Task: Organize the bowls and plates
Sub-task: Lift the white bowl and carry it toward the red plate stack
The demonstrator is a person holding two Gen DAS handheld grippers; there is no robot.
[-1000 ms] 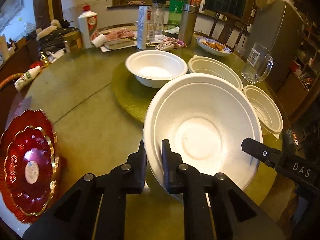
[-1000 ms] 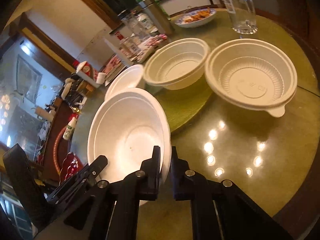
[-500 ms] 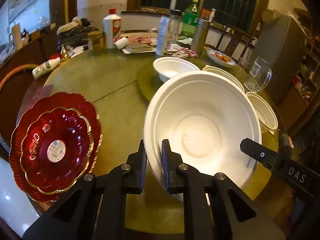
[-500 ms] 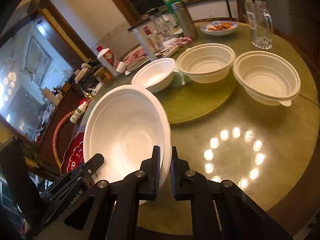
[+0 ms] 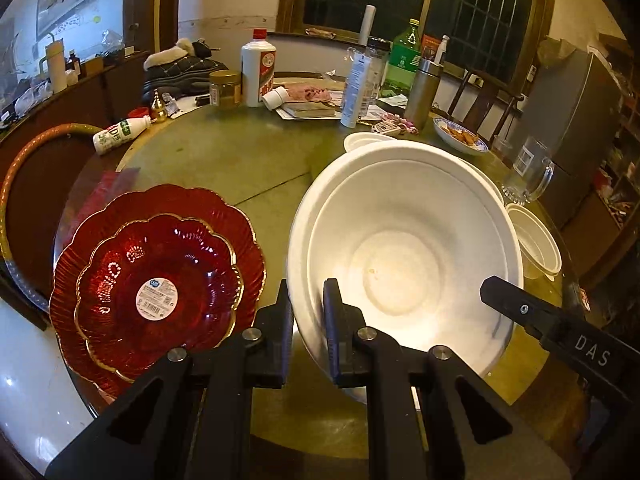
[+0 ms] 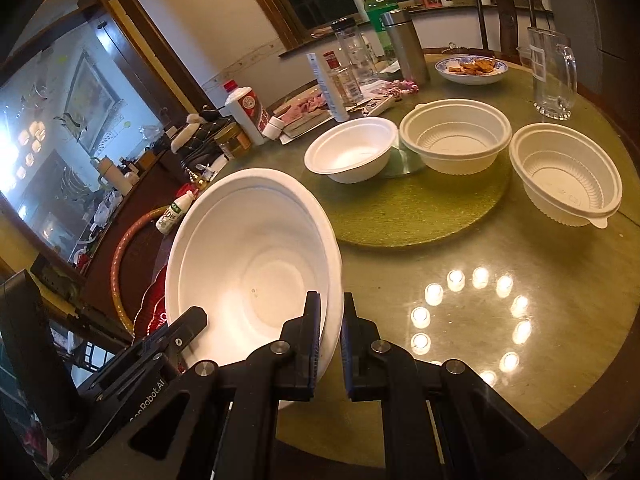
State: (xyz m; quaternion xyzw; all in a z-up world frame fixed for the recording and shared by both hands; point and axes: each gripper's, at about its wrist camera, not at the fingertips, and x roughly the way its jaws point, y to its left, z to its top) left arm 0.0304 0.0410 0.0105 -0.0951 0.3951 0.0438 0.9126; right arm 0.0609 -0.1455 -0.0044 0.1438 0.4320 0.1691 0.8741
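Held a big white bowl point(image 5: 404, 252) above the round table point(image 5: 224, 168), tilted, its inside facing the cameras. Looked like thin foam or paper: matte, wide stepped rim, flat round base with one tiny speck. Pinched at the near-left rim by the left gripper point(image 5: 307, 300), one finger inside, one outside. Pinched at the opposite rim by the right gripper point(image 6: 331, 320), likewise astride the edge. Hung just right of two stacked red scalloped plates point(image 5: 160, 276) with gold edges. Sat farther back: a small white bowl point(image 6: 352, 148) and two ribbed plastic bowls point(image 6: 456, 132).
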